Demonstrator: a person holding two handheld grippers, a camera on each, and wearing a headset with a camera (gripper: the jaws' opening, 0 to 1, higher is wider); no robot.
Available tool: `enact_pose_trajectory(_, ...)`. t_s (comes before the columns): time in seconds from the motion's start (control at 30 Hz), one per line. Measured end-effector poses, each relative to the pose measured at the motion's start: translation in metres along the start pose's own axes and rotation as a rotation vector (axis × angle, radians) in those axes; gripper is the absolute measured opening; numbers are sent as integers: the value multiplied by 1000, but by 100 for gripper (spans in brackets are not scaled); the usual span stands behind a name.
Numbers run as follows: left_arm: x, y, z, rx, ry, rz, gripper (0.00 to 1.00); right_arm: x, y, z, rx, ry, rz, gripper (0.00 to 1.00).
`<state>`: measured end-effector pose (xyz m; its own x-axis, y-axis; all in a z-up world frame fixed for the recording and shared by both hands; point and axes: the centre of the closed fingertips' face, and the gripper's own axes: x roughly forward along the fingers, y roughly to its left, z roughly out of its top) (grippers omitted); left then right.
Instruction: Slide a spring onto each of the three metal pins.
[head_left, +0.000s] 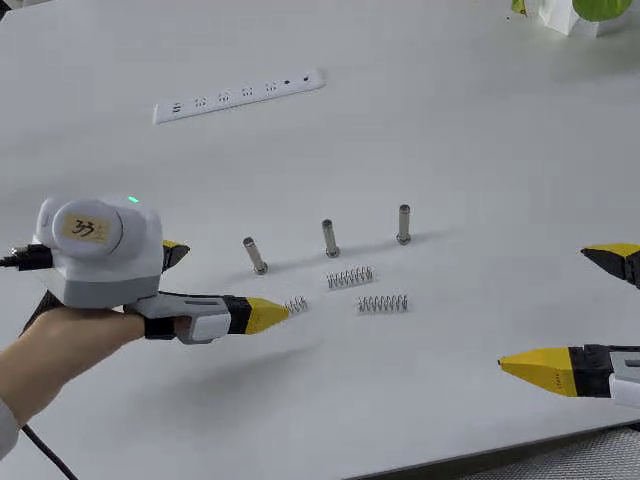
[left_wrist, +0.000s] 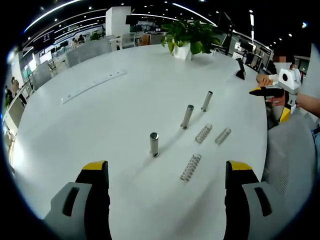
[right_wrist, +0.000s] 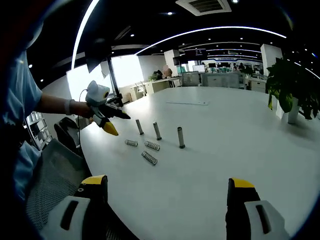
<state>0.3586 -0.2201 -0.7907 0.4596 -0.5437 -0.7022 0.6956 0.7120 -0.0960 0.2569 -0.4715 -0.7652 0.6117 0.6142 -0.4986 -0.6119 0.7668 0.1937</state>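
The left claw (left_wrist: 166, 172) and right claw (right_wrist: 167, 182) were held wide open; 3 springs (left_wrist: 203, 133) and 3 pins (left_wrist: 187, 116) were seen ahead of the left claw.

Head view high above the table (head_left: 450, 120), gripper views low from opposite sides, all sharing the pins (head_left: 329, 238)

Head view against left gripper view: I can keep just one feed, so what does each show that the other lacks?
Head view adds the left gripper from outside: its grey housing with a handwritten label, the hand holding it, one yellow tip beside a small steel coil spring. Left gripper view adds the office behind and the white housing of the right gripper. Both show three upright silver metal pins, all bare, three springs lying on the white table, and a long white power strip.
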Motion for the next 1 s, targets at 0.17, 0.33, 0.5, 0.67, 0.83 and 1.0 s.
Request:
enact_pose_trajectory(0.17,-5,-3,-6,-2,-3,-4,95,2,-2,-1,-51,36,15,99)
enact_pose_trajectory(0.33,-9,-6,-9,17,-4,-3,92,4,-3,2,-68,47,23,99)
enact_pose_trajectory(0.5,-13,-11,-16,37,5,-8,90,7,-2,5,-87,56,40,99)
enact_pose_trajectory(0.67,-15,-15,-23,58,15,-14,88,9,0,6,-97,62,50,99)
enact_pose_trajectory(0.83,-16,-20,-28,93,20,-19,81,9,1,5,-100,67,56,99)
enact_pose_trajectory(1.0,-14,-22,-27,115,0,-28,70,9,1,4,-96,67,54,99)
